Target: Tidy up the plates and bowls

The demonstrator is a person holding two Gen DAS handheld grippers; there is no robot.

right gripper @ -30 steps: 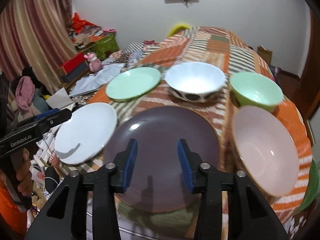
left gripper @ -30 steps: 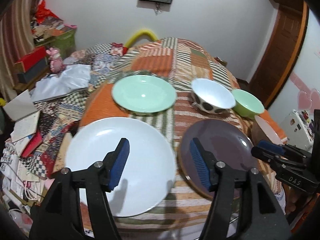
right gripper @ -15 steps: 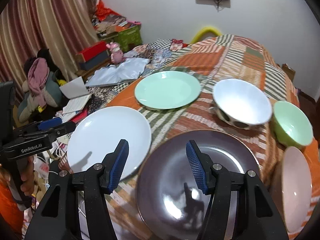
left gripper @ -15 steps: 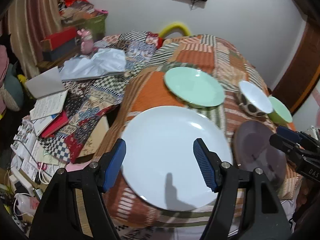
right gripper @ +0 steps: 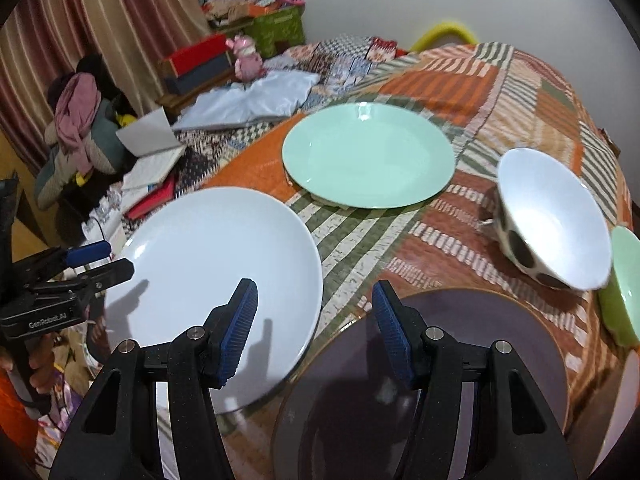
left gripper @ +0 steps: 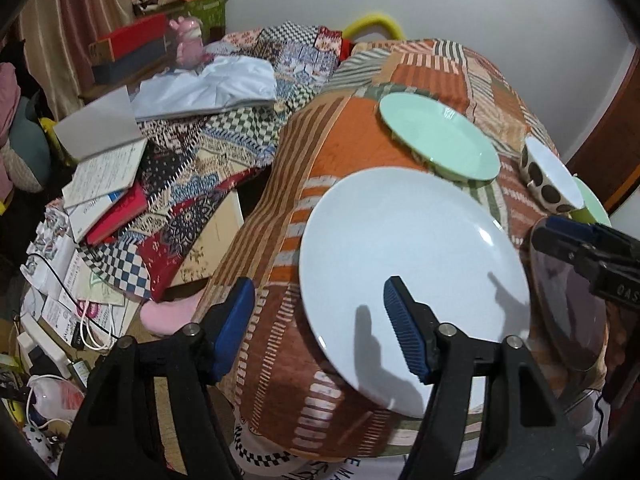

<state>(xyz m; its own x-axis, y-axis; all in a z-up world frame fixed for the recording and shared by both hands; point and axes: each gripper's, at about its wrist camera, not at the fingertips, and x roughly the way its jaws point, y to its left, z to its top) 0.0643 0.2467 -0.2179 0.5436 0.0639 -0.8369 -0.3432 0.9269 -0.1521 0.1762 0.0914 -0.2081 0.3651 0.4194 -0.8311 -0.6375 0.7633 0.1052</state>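
Left wrist view shows the left gripper, jaws wide, straddling the round white ceramic plate at lower centre; I'd grip its near rim squarely.

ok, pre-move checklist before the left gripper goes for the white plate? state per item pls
1. Left gripper open: ok, jaws wide apart, nothing between them.
2. Left gripper lined up on the white plate: ok, it straddles the plate's left rim; contact cannot tell.
3. White plate free to lift: ok, nothing lies on it, and it sits apart from the mint plate.
4. Right gripper out of the way: ok, open and empty between the white plate and the dark plate.
5. Plate support: not ok, its near edge seems to overhang the table edge.
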